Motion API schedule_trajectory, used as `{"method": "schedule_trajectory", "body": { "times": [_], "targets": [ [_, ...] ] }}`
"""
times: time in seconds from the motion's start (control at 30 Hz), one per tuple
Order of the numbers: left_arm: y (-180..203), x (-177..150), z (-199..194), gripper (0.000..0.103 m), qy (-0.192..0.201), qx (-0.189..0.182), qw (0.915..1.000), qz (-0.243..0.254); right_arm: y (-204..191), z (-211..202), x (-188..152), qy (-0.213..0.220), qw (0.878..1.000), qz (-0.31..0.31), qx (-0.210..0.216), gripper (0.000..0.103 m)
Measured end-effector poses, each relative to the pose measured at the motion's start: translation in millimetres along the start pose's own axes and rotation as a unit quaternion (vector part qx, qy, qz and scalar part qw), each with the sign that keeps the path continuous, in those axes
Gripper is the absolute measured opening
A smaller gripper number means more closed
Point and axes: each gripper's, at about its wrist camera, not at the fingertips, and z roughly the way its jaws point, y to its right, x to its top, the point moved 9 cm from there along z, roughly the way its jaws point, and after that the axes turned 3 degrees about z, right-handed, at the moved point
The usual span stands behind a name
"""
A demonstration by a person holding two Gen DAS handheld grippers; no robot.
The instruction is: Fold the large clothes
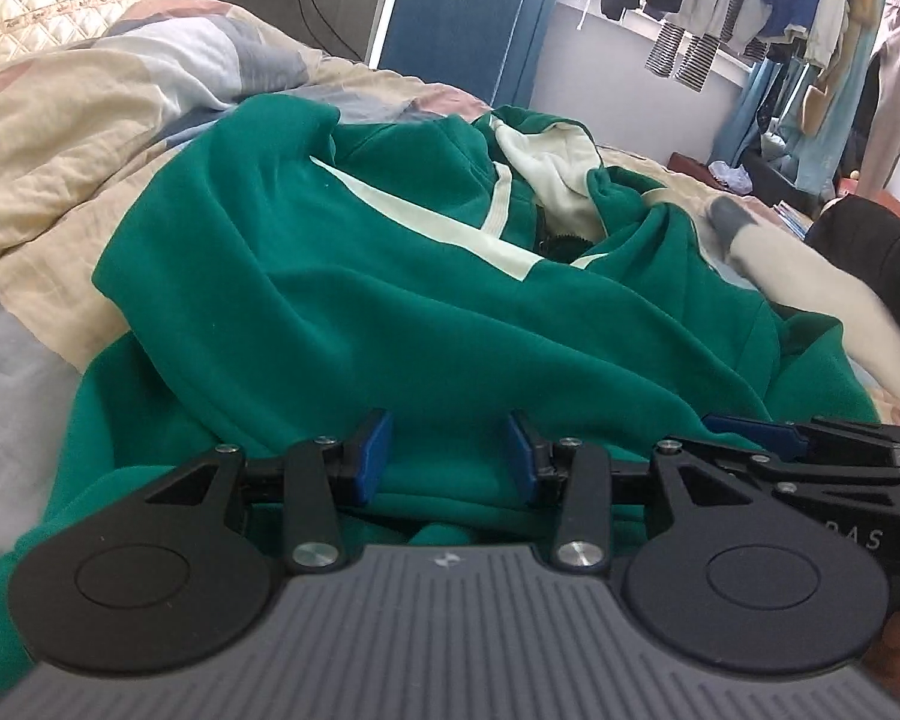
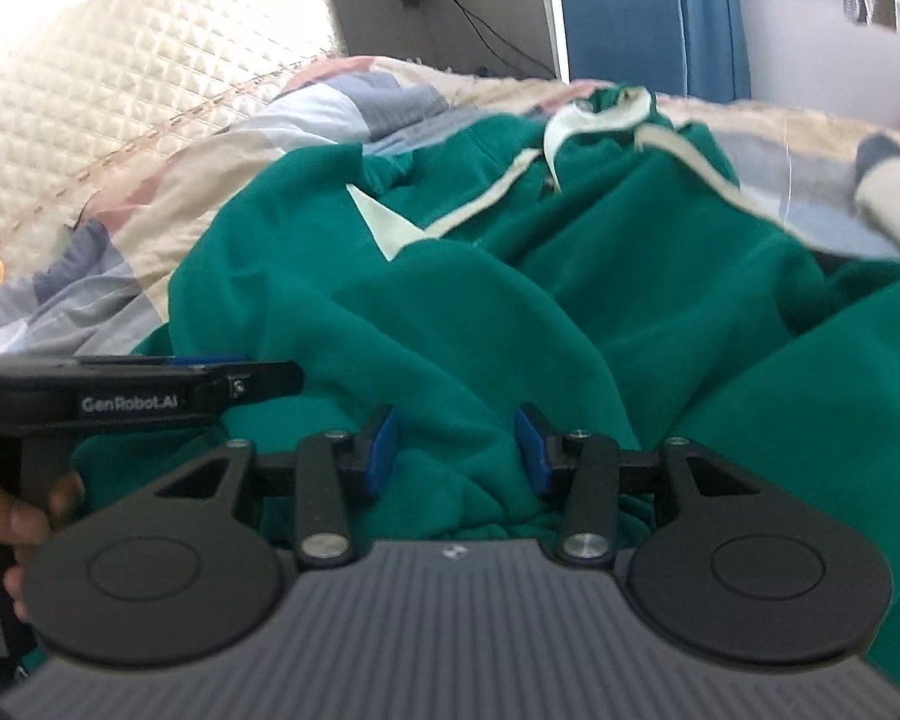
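Note:
A large green hoodie [image 1: 342, 300] with cream stripes and a cream-lined hood [image 1: 558, 174] lies rumpled on the bed. My left gripper [image 1: 450, 456] hovers open over its near hem, with green cloth lying below the blue pads and none pinched. My right gripper [image 2: 456, 450] is also open, and a loose ridge of the hoodie [image 2: 510, 300] rises between its fingers without being pressed. The two grippers sit side by side. The right gripper [image 1: 750, 429] shows at the right edge of the left wrist view. The left gripper [image 2: 252, 369] shows at the left of the right wrist view.
A patchwork quilt [image 1: 90, 138] covers the bed, with a quilted cream headboard [image 2: 120, 78] behind it. A blurred cream sleeve with a grey cuff [image 1: 798, 282] reaches in from the right. A blue padded panel [image 1: 456, 18] and hanging clothes [image 1: 780, 6] stand beyond the bed.

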Motion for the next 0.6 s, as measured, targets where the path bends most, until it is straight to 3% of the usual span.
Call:
{"method": "schedule_trajectory", "body": {
  "times": [0.27,0.4,0.5,0.6],
  "targets": [
    [5,22,-29,0.052,0.030,-0.017,0.9992,-0.021,1,-18,17,0.022,0.999,0.032,0.013,0.046],
    [15,59,-50,0.057,0.072,-0.025,0.9965,-0.033,6,-35,44,0.051,0.997,0.042,0.025,0.046],
    [21,90,-47,0.058,0.078,-0.035,0.9953,-0.046,20,-40,77,0.075,0.997,0.033,0.015,0.046],
    [22,125,-22,0.060,0.069,-0.040,0.9954,-0.053,46,-32,114,0.087,0.994,0.063,0.013,0.046]
  ]
}}
